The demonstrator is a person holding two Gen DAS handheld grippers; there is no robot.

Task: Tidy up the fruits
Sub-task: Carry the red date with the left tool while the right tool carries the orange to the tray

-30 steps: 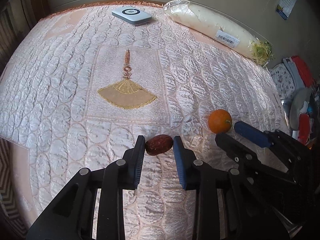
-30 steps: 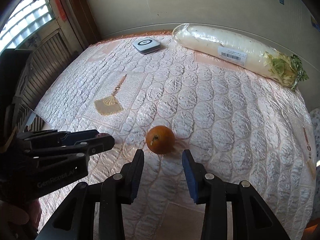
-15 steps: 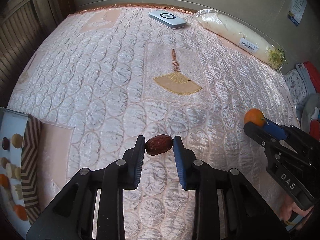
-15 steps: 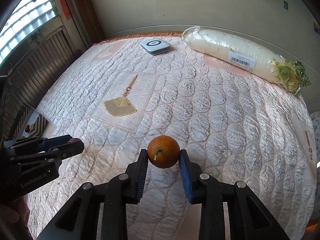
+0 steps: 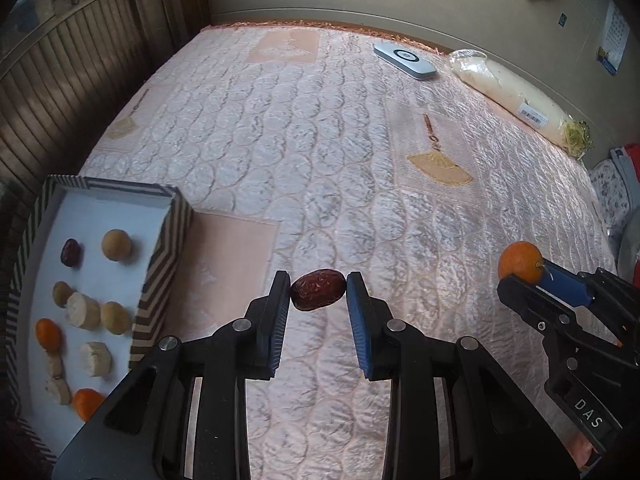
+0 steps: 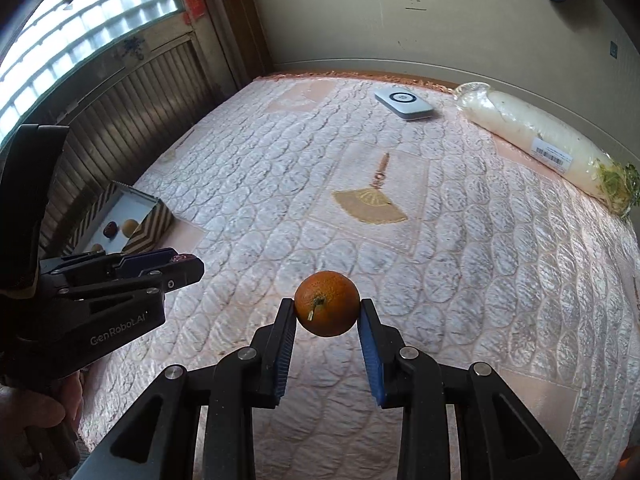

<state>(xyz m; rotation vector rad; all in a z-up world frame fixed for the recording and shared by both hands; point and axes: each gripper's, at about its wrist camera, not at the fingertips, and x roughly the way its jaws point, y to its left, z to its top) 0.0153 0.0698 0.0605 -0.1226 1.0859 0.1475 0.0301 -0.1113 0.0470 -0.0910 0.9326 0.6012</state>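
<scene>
My left gripper (image 5: 318, 292) is shut on a dark red date (image 5: 318, 290) and holds it above the quilted bed cover. My right gripper (image 6: 327, 308) is shut on an orange (image 6: 327, 303), also lifted off the cover; the orange also shows in the left wrist view (image 5: 521, 262). A striped tray (image 5: 160, 248) with a white floor lies at the left edge of the bed. It holds several fruits: oranges, a date, pale round fruits and banana pieces. The tray also shows in the right wrist view (image 6: 150, 226), beyond the left gripper (image 6: 182, 266).
A wrapped white radish (image 5: 516, 98) lies along the far right edge by the wall. A flat white device (image 5: 404, 60) lies at the far end. A wooden slatted panel (image 5: 60, 80) stands to the left of the bed. Clothes are piled at the right edge (image 5: 616, 184).
The right gripper closed on the orange and lifted it. Both grippers swung left with their fruit, and the striped tray came into view at the left.
</scene>
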